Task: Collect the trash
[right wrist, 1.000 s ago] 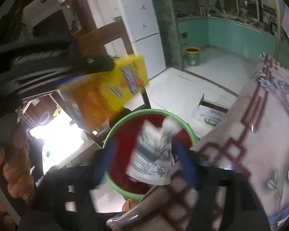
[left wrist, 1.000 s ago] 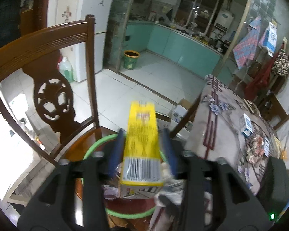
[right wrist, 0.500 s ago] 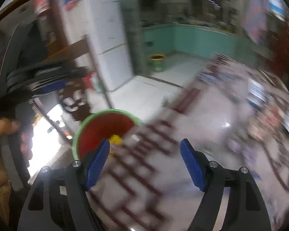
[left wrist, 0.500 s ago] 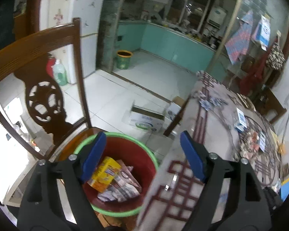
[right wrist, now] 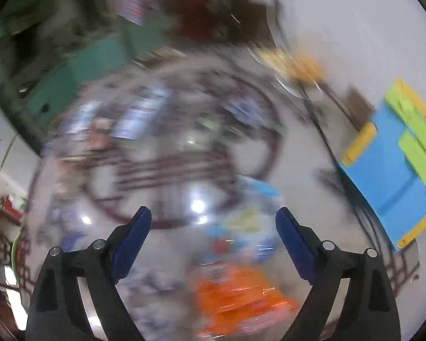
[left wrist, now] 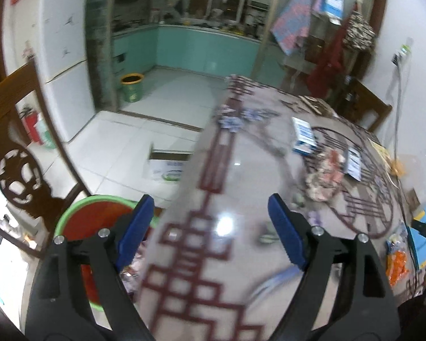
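Note:
My left gripper (left wrist: pixel 211 227) hovers over the near edge of the patterned table (left wrist: pixel 241 156); its jaws are opening and nothing is between them. The red bin with a green rim (left wrist: pixel 79 213) stands on a chair at lower left, with wrappers inside. Trash lies on the table: a blue-white packet (left wrist: pixel 304 136), a crumpled wrapper (left wrist: pixel 323 176) and an orange packet (left wrist: pixel 396 261). The right wrist view is blurred. My right gripper (right wrist: pixel 214 236) is over the table, its jaws opening and empty. Below it lie an orange packet (right wrist: pixel 238 298) and a blue-yellow wrapper (right wrist: pixel 241 221).
A carved wooden chair back (left wrist: pixel 17 153) rises left of the bin. A cardboard box (left wrist: pixel 167 164) sits on the tiled floor beside the table. A blue, green and yellow object (right wrist: pixel 397 170) lies at the table's right. A small green bin (left wrist: pixel 132 86) stands far off.
The left gripper let go of the yellow box, which now lies in the bin. The right gripper dropped its crumpled wrapper. Both swung from the bin to over the table, jaws wider.

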Demonstrator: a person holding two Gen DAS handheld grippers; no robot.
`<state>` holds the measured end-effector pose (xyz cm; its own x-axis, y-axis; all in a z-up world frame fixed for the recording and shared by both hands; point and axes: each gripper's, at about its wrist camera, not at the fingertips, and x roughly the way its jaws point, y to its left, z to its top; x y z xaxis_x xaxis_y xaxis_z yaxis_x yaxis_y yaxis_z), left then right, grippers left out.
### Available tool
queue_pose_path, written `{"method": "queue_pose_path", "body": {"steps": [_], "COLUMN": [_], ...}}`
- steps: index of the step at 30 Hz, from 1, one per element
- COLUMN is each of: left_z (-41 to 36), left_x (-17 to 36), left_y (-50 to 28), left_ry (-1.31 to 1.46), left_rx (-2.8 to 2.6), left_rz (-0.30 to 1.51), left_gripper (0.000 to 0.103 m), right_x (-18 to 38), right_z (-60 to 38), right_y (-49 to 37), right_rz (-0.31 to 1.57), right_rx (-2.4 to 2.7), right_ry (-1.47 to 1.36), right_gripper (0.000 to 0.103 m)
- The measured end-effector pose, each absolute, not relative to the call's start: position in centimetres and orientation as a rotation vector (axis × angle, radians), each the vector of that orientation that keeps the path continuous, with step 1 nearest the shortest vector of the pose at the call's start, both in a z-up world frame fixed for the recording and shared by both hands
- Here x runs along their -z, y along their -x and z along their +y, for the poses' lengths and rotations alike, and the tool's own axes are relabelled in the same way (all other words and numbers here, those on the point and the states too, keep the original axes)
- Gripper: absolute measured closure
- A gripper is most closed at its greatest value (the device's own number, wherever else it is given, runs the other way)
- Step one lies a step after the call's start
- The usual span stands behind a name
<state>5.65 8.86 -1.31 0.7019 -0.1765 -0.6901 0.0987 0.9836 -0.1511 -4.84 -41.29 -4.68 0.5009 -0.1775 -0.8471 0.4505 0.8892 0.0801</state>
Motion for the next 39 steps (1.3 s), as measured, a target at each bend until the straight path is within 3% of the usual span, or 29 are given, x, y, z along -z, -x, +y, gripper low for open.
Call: {"method": "queue_pose_path", "body": {"steps": [2,4,7,10,14,16,20,22,28,31,33,35,36,39], "left_z": [6.6,3.7,-1.0,-5.8,-11.8,-14.5,-19.8,-21.3,-26.2,-27.2,-27.4,-27.4,-27.5,-27.4], "left_x": [1.4,1.8,2.6,4.0,6.6,7.6,8.3,8.3,10.7,12.1,13.0,13.2,13.3,13.2], "left_y": [-5.6,-5.5,-4.6,-2.8,1.0,2.7,6.4,7.2,7.2,6.9,6.4,6.2,6.1,6.0], "left_ry": [0.076,0.032,-0.044,-0.134,-0.182,-0.202,-0.191,-0.13,-0.038,-0.035,0.001,0.006,0.003,0.005], "left_rx": [0.181,0.219,0.302,0.392,0.556,0.623,0.766,0.816,0.83,0.802,0.792,0.779,0.79,0.803], "left_rz": [0.777,0.774,0.773,0.782,0.814,0.836,0.871,0.91,1.094,1.146,1.192,1.181,1.179,1.172], "left_gripper": [0.023,0.023,0.023,0.023,0.023,0.023,0.023,0.018,0.017,0.018,0.024,0.036,0.048,0.052], "right_x": [6.9,8.7,9.0,10.1,10.6,10.3,7.8,7.3,6.7,7.0,7.3,7.2,6.9,7.1], "right_z": [-44.6,-45.9,-45.9,-45.2,-45.8,-46.3,-47.1,-47.3,-47.9,-47.6,-47.4,-47.5,-47.6,-48.0], "right_y": [4.7,4.5,3.3,2.1,2.1,2.5,3.5,3.8,4.3,4.0,3.7,3.9,4.0,4.1], "right_rz": [1.034,1.086,1.098,1.166,1.171,1.139,1.005,0.971,0.934,0.961,0.981,0.964,0.951,0.955], "right_rx": [0.417,0.374,0.346,0.309,0.256,0.244,0.262,0.269,0.276,0.284,0.277,0.281,0.293,0.329], "right_ry": [-0.394,-0.474,-0.444,-0.38,-0.45,-0.507,-0.555,-0.564,-0.591,-0.563,-0.555,-0.559,-0.554,-0.553], "right_gripper": [0.019,0.028,0.03,0.049,0.092,0.101,0.101,0.101,0.101,0.09,0.055,0.046,0.045,0.033]}}
